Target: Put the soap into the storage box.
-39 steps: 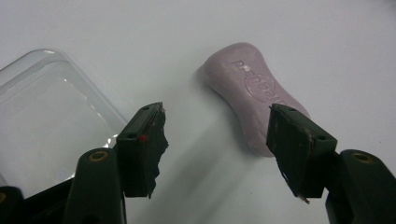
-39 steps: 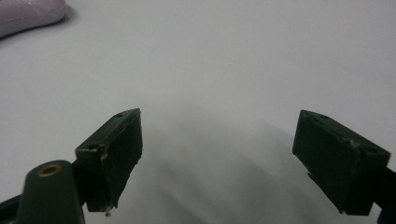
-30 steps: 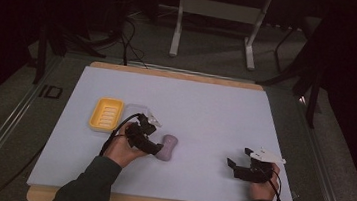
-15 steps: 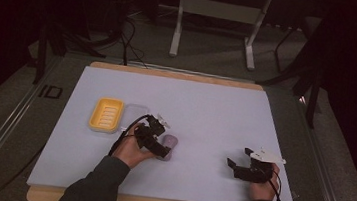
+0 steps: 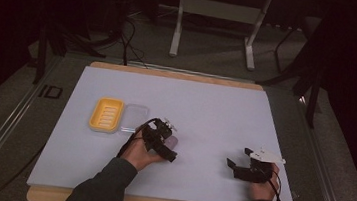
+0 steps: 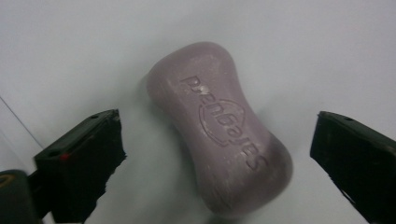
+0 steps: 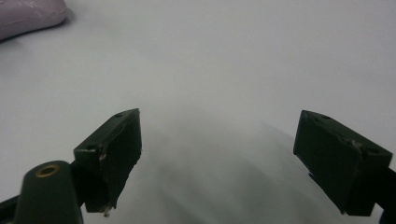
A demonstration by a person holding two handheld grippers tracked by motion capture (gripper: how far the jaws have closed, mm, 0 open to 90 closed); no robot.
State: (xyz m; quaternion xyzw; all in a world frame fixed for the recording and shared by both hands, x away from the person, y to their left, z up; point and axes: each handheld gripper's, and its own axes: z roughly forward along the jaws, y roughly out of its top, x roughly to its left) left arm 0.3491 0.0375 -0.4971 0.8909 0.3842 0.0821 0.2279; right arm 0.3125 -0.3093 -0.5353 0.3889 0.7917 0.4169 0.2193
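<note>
Soap bar [image 6: 219, 130] lies flat on the white sheet [image 5: 215, 109] toward its near-left part, between the left gripper [image 6: 217, 158]'s spread jaws, which have just been opening, untouched: centre them across its narrow waist before squeezing; right gripper [image 7: 217, 154] rests spread, empty.

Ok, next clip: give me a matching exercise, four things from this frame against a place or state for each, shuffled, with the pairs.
Things:
1. soap bar
2. yellow soap dish
3. clear lid
4. right gripper

Places or states:
A. lies flat, right of the yellow dish and touching it
B. open and holding nothing, near the right front of the mat
C. farthest left on the mat
D. lies between the open jaws of the left gripper, untouched by them

Pairs: 1-D, 2-C, 3-A, 4-B
</note>
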